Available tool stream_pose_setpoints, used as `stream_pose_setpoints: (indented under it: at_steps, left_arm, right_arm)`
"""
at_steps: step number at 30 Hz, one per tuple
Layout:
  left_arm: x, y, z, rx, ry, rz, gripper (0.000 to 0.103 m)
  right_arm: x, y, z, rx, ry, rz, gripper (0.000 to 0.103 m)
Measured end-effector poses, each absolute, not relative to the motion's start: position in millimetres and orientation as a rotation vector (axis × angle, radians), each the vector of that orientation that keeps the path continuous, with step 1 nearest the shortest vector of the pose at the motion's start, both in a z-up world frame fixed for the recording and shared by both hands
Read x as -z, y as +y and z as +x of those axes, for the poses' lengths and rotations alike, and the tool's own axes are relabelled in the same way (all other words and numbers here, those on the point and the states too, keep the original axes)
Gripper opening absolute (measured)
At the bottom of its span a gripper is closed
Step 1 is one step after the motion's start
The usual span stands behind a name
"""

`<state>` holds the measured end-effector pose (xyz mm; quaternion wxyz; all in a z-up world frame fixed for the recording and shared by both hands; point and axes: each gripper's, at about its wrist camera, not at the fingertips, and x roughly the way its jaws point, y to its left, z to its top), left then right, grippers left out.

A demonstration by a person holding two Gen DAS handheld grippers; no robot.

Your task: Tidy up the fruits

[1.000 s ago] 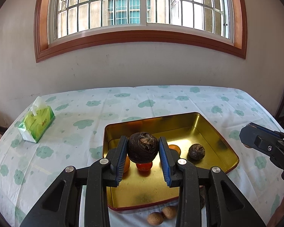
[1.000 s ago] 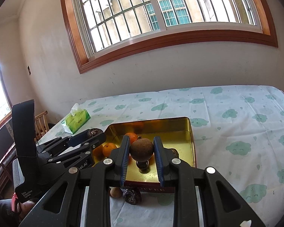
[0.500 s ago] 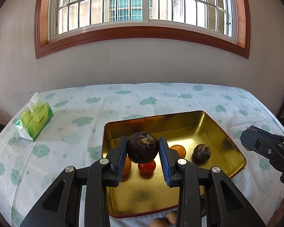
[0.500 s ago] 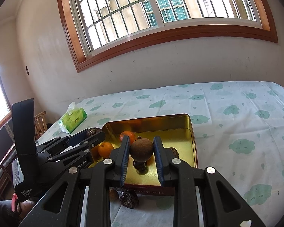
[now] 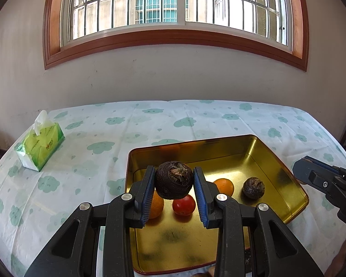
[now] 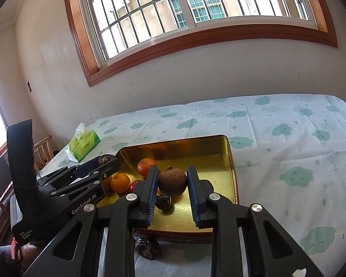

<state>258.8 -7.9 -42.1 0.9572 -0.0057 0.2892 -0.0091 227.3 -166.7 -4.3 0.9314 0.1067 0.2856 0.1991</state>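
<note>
Both claws clamped: left gripper point(image 5: 174, 182) narrow on dark wrinkled round fruit point(image 5: 173, 180), right gripper point(image 6: 172, 183) on brown round fruit point(image 6: 172, 182), both over gold metal tray point(image 5: 274, 161). Since earlier, both advanced toward 12 o'clock; grips unchanged.

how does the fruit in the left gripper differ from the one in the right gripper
The left gripper holds a dark wrinkled fruit, nearly black-purple with a shrivelled, creased top. The right gripper holds a brown smooth fruit, lighter and matte with a small stem nub. Both are round, clamped between blue pads, held above the gold tray.
</note>
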Motion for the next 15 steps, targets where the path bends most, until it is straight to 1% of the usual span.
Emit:
stream_pose_setpoints:
  at_steps: [15]
  left_arm:
    - [50, -1, 268, -0.009, 0.581, -0.019, 0.034]
  right_arm:
    - [21, -171, 244, -0.386, 0.603, 0.233, 0.024]
